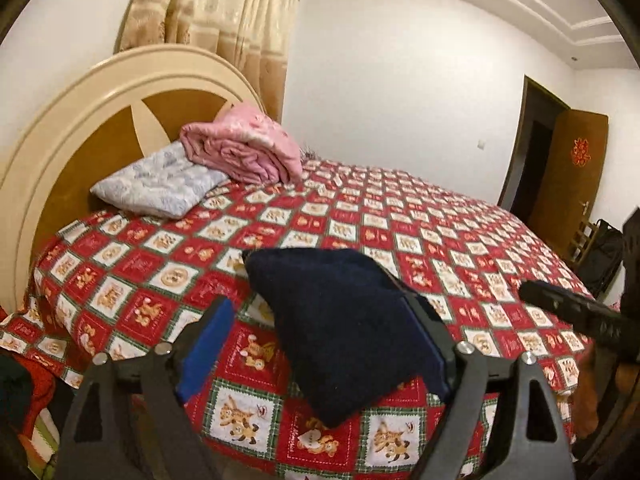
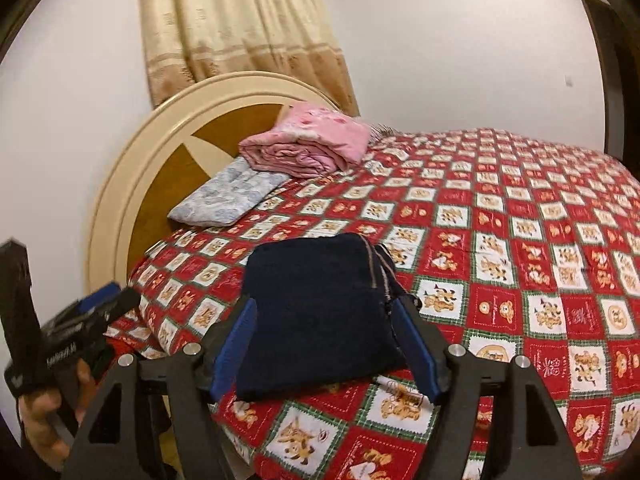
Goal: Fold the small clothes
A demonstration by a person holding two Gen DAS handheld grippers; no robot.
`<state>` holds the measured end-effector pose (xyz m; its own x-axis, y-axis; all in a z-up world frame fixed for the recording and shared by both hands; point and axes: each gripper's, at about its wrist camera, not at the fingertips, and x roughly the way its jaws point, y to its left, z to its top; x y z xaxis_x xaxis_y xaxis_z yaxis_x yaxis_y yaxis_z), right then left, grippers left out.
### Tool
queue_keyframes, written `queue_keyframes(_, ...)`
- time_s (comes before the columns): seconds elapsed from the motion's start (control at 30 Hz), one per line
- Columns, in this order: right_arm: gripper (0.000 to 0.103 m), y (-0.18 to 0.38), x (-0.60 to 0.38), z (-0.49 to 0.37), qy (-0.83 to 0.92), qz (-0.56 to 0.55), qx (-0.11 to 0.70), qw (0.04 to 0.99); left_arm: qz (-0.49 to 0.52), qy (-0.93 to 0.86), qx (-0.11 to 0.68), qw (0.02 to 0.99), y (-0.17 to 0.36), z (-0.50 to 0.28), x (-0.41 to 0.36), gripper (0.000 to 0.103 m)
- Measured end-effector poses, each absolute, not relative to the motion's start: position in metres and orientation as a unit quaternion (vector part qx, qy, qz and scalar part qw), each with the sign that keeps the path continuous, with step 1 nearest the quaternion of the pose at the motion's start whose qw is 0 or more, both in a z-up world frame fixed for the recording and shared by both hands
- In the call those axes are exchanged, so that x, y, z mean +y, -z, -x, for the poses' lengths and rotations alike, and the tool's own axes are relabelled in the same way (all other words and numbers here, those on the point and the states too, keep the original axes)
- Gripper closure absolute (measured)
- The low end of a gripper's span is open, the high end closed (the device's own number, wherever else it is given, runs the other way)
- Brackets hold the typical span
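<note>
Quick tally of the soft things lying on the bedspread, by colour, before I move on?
Dark navy: 1, folded garment
Pink: 1, folded blanket
Pale blue-grey: 1, pillow
Total: 3

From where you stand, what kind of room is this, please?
Most likely a home bedroom: a wide bed with a red checked teddy-bear bedspread, a round cream-and-brown wooden headboard, and a folded pink quilt resting on a pale blue patterned pillow.
</note>
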<state>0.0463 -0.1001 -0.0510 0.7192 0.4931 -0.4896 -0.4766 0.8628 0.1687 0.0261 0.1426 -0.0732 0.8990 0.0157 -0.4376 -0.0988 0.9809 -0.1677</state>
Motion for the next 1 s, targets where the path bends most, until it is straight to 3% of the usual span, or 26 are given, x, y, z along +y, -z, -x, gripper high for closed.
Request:
queue_keyframes(0.13,0.032,0.041,-0.098,-0.027,-0.247,0.0,0.234,0.94,0.093,-0.029,0.215,0.972,0.068,-0.021,0.142,0.014)
queue_keyframes(0.2,0.031,0.038,-0.097,-0.021,-0.241,0.008,0.221,0.945,0.096,-0.031,0.209,0.973,0.067,-0.019,0.144,0.001)
queue_keyframes(0.23,0.029,0.036,-0.097,-0.019,-0.24,0.012,0.219,0.946,0.097,-0.033,0.206,0.973,0.067,-0.019,0.144,0.0)
queue_keyframes(1.0,0.028,0.031,-0.102,0.004,-0.249,0.023,0.206,0.946,0.091,-0.025,0.198,0.976,0.06,-0.011,0.133,0.0)
